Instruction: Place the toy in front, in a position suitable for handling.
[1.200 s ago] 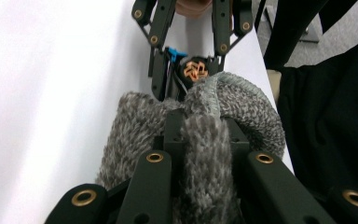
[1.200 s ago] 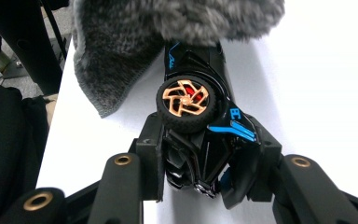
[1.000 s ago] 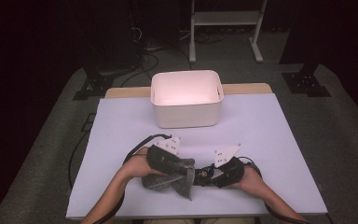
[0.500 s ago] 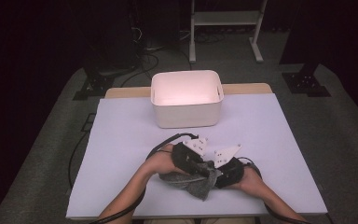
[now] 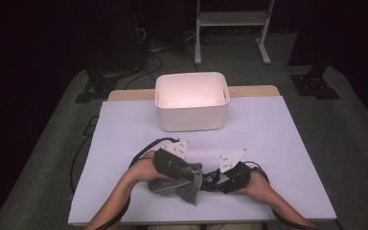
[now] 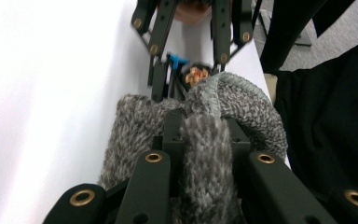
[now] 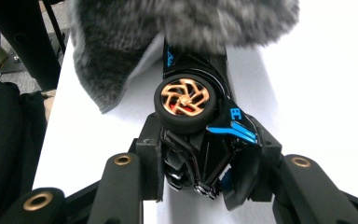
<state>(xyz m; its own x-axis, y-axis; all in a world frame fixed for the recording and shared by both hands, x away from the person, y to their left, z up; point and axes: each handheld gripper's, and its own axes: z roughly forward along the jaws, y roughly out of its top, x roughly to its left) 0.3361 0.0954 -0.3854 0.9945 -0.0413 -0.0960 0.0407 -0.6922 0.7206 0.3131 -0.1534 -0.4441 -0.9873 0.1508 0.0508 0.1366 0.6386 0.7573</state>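
Near table front edge | left gripper [image 5: 191,175] jaws clamp grey fuzzy cloth [image 6: 205,140] | right gripper [image 5: 216,181] jaws pinch black toy car [image 7: 200,126], nose toward cloth, touching it | white bin [image 5: 191,100] well beyond

High view overhead, facing forward — both claw views close-up, sharing the grey cloth [image 5: 179,184].

We count two grippers, a left gripper [image 5: 191,175] and a right gripper [image 5: 215,181]. One grey fuzzy cloth [image 5: 184,188] lies near us on the counter [image 5: 278,143], and one black toy car [image 7: 198,135] with a copper-spoked wheel. One white bin [image 5: 191,101] stands at the far side.
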